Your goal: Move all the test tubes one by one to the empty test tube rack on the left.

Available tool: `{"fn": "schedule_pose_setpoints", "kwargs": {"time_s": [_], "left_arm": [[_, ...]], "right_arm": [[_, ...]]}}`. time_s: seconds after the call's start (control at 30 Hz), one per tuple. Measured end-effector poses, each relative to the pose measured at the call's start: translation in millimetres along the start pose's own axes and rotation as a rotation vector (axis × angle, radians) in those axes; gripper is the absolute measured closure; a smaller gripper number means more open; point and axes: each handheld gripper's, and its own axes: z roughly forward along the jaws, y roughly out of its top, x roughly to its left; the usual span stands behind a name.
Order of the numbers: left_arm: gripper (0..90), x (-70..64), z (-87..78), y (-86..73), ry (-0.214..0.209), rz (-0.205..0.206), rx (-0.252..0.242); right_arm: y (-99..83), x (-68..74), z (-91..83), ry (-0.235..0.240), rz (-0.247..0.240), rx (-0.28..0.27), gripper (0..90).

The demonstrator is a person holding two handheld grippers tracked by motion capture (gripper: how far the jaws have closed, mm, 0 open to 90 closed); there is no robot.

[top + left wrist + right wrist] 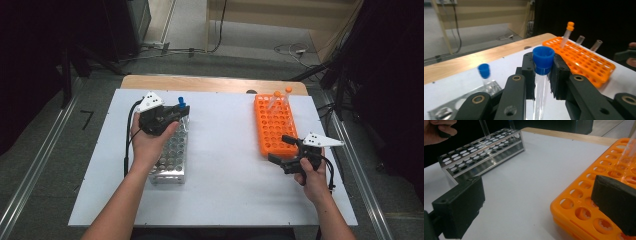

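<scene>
The left gripper [543, 75] fingers clamp the clear blue-capped plastic tube [542, 75] upright above the perforated steel rack [172, 150] (right gripper [286, 150], fingers wide, idles at the orange plastic rack [272, 127]).

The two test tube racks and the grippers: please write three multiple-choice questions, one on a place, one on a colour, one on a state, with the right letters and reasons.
1. Where does the orange rack stand?
A. on the table's right side
B. on the floor
C. on top of the metal rack

2. What colour is the cap of the tube in the left gripper?
A. orange
B. blue
C. green

3. How is the right gripper?
A. shut on a tube
B. open, holding nothing
C. shut on the rack

Answers: 1 A, it stands by the person's right hand in the high view. 2 B, the cap shows blue between the jaws. 3 B, its jaws stand wide apart.
</scene>
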Motion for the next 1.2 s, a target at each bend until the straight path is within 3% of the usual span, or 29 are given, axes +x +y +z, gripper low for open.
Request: {"fn": "schedule_pose_setpoints", "kwargs": {"time_s": [0.3, 0.63, 0.8, 1.2], "left_arm": [[76.9, 22.5, 6.6, 12.5, 0.067, -0.028, -0.035], [76.9, 36.8, 25.3, 7.0, 0.138, -0.039, -0.033], [76.9, 38.7, 32.8, 4.2, 0.139, -0.048, -0.045], [76.9, 34.8, 43.2, -3.4, 0.157, 0.007, 0.017]], "right_arm": [[-2.5, -2.6, -1.0, -0.015, 0.012, -0.001, 0.0], [-3.0, -3.6, -0.8, -0.017, 0.015, -0.009, 0.0], [-3.5, -4.4, -0.7, -0.015, 0.018, -0.014, 0.0], [-3.8, -3.6, 0.1, -0.016, 0.017, -0.009, 0.0]]}}
